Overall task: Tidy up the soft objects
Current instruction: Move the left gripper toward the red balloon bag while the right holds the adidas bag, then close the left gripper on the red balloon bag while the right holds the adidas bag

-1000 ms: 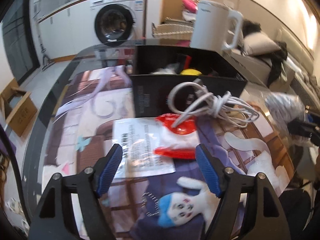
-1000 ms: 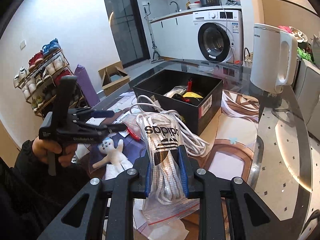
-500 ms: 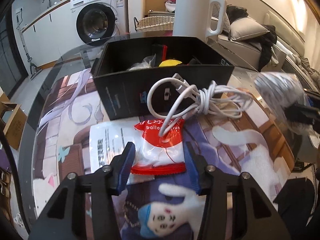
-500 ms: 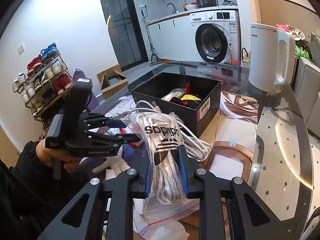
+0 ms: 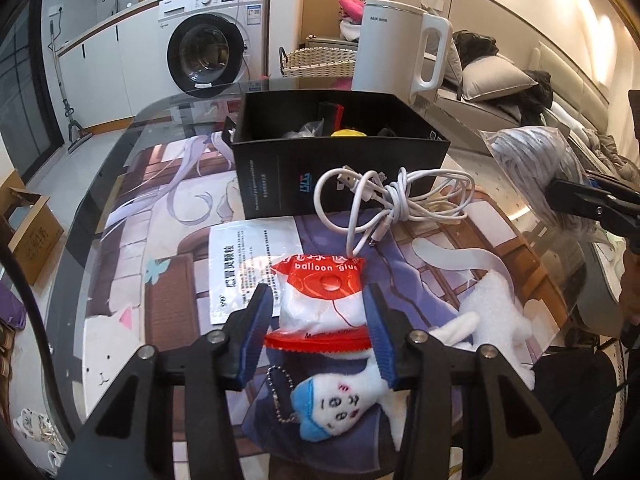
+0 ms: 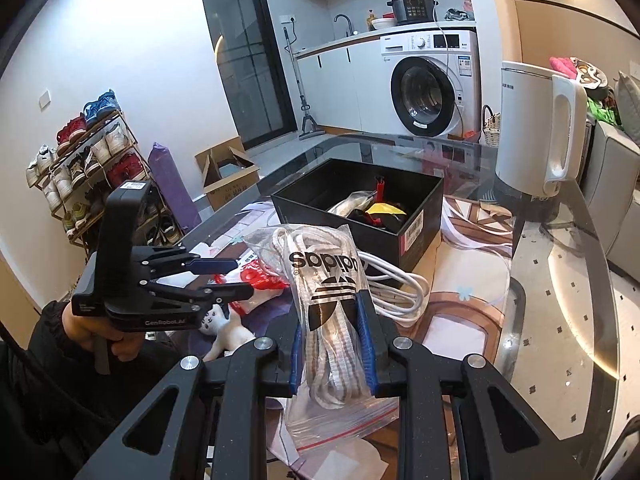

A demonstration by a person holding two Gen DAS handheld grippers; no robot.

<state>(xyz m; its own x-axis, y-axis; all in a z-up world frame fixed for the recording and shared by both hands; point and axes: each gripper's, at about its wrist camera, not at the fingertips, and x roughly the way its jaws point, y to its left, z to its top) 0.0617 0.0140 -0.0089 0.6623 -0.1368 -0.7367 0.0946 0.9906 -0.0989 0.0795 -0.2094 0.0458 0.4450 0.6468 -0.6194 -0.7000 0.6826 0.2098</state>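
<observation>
Nearest to me in the right wrist view, my right gripper is clamped on a clear zip bag of white laces with a black Adidas logo; the blue pads press both sides of it at lower centre of the frame, and the bag hangs clear of the table.

In the left wrist view, my left gripper has its blue pads against both sides of a red-and-white "balloon glue" packet, so it is closed on that packet at centre frame. The packet's near edge lies over a small white plush doll with a blue cap and a bead chain, low in the frame. Under the packet's left side is a white printed sachet, flat on the illustrated mat.

Just beyond the packet, a coiled white cable rests against the front wall of the black box, which sits at upper centre. Inside the box I can make out something yellow, something red and a crumpled clear bag, but not what they are.

Farther back, a white kettle stands behind the box, with a washing machine at upper left.
</observation>
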